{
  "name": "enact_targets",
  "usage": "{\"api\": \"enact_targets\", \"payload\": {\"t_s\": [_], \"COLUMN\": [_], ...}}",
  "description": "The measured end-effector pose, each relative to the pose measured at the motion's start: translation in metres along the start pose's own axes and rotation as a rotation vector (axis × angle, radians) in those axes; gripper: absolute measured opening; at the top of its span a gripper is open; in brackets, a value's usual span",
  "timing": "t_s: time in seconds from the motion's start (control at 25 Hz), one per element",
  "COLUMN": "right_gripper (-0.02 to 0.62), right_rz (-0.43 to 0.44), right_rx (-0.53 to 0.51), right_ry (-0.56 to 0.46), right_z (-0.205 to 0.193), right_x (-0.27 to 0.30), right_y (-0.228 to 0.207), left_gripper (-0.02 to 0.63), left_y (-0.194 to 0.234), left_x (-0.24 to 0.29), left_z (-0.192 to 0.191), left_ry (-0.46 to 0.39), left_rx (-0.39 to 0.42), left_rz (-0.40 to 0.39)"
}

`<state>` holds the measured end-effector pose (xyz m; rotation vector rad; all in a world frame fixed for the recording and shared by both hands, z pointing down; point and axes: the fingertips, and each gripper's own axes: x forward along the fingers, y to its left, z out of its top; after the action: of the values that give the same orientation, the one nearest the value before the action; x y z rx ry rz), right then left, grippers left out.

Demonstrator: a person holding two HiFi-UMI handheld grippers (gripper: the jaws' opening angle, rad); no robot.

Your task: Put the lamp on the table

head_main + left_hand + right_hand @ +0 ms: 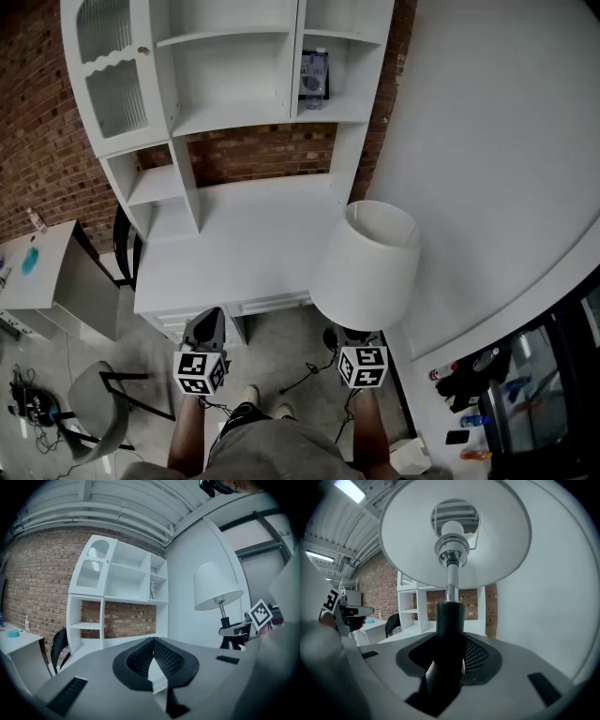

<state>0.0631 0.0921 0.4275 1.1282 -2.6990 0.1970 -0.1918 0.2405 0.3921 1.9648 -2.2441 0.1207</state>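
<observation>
The lamp (367,267) has a white shade and a black stem (450,620) with a chrome neck and a bulb under the shade (454,531). It hangs upright off the front right corner of the white table (244,244), above the floor. My right gripper (352,336) sits below the shade, shut on the black stem (450,639). My left gripper (206,328) is at the table's front edge, jaws shut with nothing in them (153,656). In the left gripper view the lamp (215,585) stands to the right.
A white hutch with shelves (234,112) stands on the table's back against a brick wall; a bottle (314,75) is on one shelf. A white wall (497,169) rises at the right. A black chair (122,248), a side table (42,272) and a grey chair (98,408) are at the left.
</observation>
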Motion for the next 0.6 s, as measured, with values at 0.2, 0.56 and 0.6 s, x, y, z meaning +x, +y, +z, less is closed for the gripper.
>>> {"api": "enact_targets", "payload": {"t_s": [0.2, 0.56, 0.6], "right_gripper": [0.164, 0.164, 0.164], "right_rz": [0.007, 0.011, 0.01], "right_rx": [-0.006, -0.035, -0.044], "right_ry": [0.002, -0.011, -0.014], "right_z": [-0.003, 0.006, 0.007], "right_x": [-0.002, 0.002, 0.003], "right_y": [0.007, 0.015, 0.015], "left_gripper": [0.005, 0.005, 0.005], "left_y": [0.003, 0.014, 0.014], "left_x": [-0.003, -0.005, -0.005], "left_z": [0.0, 0.0, 0.001], "left_ry": [-0.026, -0.024, -0.025], "left_rx": [0.005, -0.009, -0.009], "left_rz": [0.003, 0.012, 0.013]}}
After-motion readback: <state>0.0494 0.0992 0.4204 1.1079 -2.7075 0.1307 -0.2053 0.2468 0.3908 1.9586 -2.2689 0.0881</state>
